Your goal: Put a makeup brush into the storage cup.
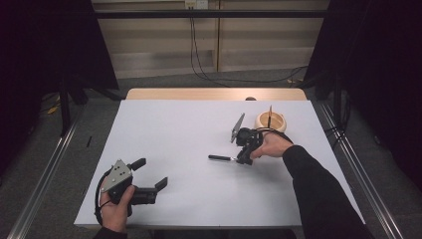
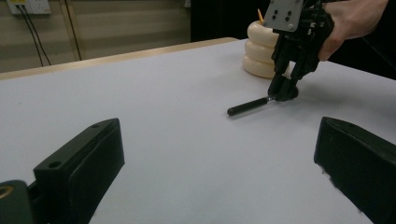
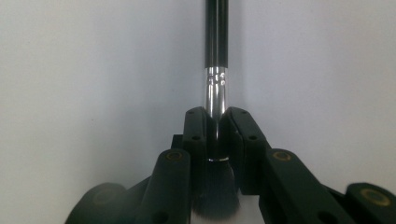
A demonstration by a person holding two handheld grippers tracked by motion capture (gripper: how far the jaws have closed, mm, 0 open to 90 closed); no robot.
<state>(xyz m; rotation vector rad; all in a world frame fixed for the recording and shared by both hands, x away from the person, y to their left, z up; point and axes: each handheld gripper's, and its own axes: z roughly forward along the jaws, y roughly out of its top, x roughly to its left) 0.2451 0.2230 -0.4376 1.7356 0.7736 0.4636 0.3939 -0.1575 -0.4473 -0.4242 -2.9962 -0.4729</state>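
A makeup brush (image 1: 219,158) with a black handle, silver ferrule and dark bristles lies on the white table (image 1: 179,124), right of centre. My right gripper (image 1: 243,160) points down at it and is shut on the ferrule. In the right gripper view the pads (image 3: 198,128) press on the ferrule of the brush (image 3: 216,88) from both sides, with the bristles below them. The left gripper view shows the right gripper (image 2: 282,93) pinching the brush (image 2: 247,106) at its end. My left gripper (image 1: 151,173) rests near the front left, open with nothing between its jaws (image 2: 219,135).
A cream ribbed holder (image 1: 270,121) stands just behind the right hand, with a thin stick upright in it; it also appears in the left gripper view (image 2: 261,51). A small dark object (image 1: 251,98) sits at the table's wooden far edge. A metal frame flanks the table.
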